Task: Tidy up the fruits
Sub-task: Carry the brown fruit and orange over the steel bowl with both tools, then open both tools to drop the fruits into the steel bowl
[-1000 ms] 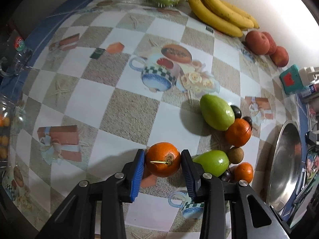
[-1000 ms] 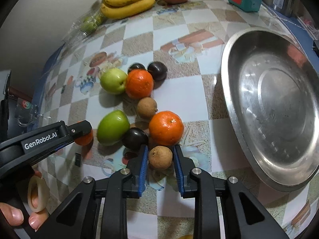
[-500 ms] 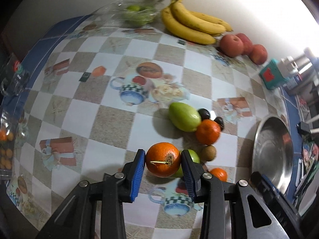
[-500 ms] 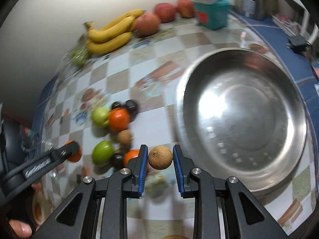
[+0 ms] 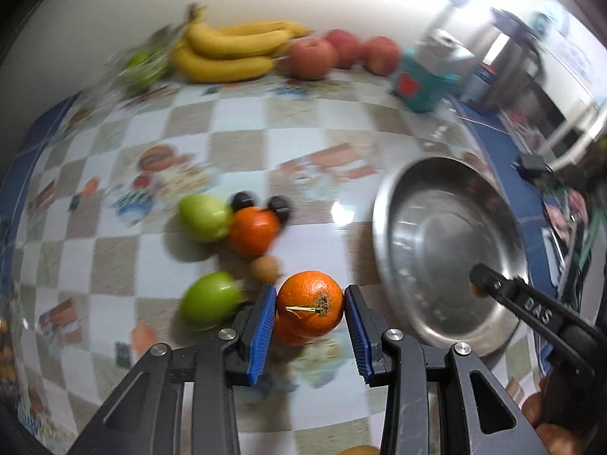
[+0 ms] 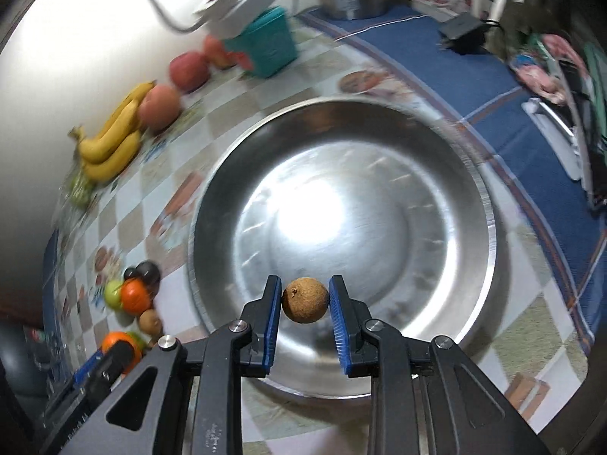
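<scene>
My left gripper point(image 5: 310, 313) is shut on an orange point(image 5: 310, 303) with a short stem, held above the checked tablecloth beside the steel bowl point(image 5: 447, 227). Left of it lie two green fruits point(image 5: 208, 299), another orange point(image 5: 253, 231), a small brown fruit point(image 5: 265, 268) and two dark plums point(image 5: 279, 204). My right gripper point(image 6: 305, 299) is shut on a small round brown fruit point(image 6: 305, 300), hanging over the near part of the empty steel bowl point(image 6: 470, 174). The right gripper's arm point(image 5: 531, 314) shows over the bowl in the left wrist view.
Bananas point(image 5: 231, 47) and red apples point(image 5: 315, 57) line the back wall. A teal box point(image 6: 265, 43) with a white device stands behind the bowl. A bag of green fruit point(image 5: 142, 68) lies at the back left. Blue cloth and clutter point(image 6: 531, 57) edge the table's right side.
Both grippers lifted their fruit off the table and swung right toward the bowl. The right one now hangs over the bowl; the left has come up to its rim side.
</scene>
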A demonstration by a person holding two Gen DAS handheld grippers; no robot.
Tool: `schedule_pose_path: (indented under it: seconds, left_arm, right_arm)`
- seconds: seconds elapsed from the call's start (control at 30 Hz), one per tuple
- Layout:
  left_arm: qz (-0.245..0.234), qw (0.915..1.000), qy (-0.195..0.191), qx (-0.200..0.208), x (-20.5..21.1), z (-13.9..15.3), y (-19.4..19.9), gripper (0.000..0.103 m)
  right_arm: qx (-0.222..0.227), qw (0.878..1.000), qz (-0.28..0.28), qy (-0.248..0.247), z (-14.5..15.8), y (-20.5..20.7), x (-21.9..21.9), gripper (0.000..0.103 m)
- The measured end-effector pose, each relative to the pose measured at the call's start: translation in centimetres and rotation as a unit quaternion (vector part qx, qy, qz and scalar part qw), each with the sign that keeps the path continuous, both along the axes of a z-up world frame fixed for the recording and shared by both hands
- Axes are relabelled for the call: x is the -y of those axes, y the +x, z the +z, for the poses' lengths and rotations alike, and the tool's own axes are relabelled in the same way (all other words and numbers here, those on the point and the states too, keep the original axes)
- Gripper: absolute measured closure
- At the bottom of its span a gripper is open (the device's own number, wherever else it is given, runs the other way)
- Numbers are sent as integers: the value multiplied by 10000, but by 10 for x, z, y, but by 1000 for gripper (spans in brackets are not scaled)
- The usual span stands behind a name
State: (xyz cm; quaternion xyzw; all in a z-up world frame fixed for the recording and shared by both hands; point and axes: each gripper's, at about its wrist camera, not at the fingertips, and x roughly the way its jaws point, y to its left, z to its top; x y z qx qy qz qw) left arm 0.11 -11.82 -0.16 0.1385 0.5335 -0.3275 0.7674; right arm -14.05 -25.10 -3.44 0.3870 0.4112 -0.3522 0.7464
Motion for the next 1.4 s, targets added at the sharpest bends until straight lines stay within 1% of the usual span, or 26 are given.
schedule_pose_path:
  seconds: [0.03, 0.07, 0.13, 0.2, 0.33, 0.47, 0.57, 0.7, 0.9, 0.97, 1.0, 1.07, 1.23, 1.27, 1.33, 1.4]
  left_arm:
    - [-119, 9999, -10, 87, 7, 0, -6, 64]
    - [-272, 9994, -10, 202, 16, 0, -13, 64]
    - [-494, 9983, -27, 322, 28, -1, -23, 64]
    - [-665, 9970, -112, 367, 39, -2, -31, 64]
    - [-894, 9948, -243, 430, 54, -6, -43, 64]
    - [-1140, 9917, -138, 573, 66, -19, -55, 63]
    - [-1243, 9904, -54, 599, 71, -26, -60, 63]
    - [-1311, 9889, 26, 703, 72, -27, -63, 63]
    - [-1349, 9881, 72, 733, 72, -27, -63, 63]
    - [-1383, 9872, 97, 788, 72, -26, -64, 61]
    - [-1393, 9867, 110, 830, 73, -25, -65, 60]
    - [-1416, 9860, 93, 873, 73, -23, -66, 55]
    - [-1368, 9862, -11, 927, 71, -14, -64, 52]
    - [-1342, 9865, -5, 943, 70, -13, -63, 51]
    - [-1259, 9871, 60, 985, 68, -11, -60, 46]
    - [-1141, 9879, 109, 1048, 65, -7, -55, 46]
  right_arm:
    - [-1, 9999, -95, -42, 2, -5, 4, 76]
    - [24, 9999, -129, 21, 2, -8, 7, 76]
    - [51, 9996, -284, 12, 2, -15, 13, 76]
    - [40, 9991, -426, -16, 2, -23, 18, 76]
    - [45, 9987, -506, 55, 0, -31, 25, 76]
    - [-48, 9985, -519, 153, -9, -31, 30, 76]
    - [-130, 9986, -471, 206, -15, -30, 29, 76]
    - [-233, 9983, -451, 302, -23, -28, 30, 76]
    - [-302, 9983, -410, 300, -23, -26, 29, 76]
    - [-314, 9983, -387, 299, -23, -25, 29, 74]
    - [-320, 9984, -375, 292, -22, -24, 29, 70]
    - [-327, 9985, -358, 265, -21, -24, 30, 67]
    - [-180, 9989, -406, 163, -12, -26, 29, 67]
    - [-147, 9989, -425, 132, -10, -27, 29, 67]
    - [-103, 9989, -445, 96, -7, -28, 29, 67]
    - [-81, 9989, -445, 83, -5, -28, 30, 67]
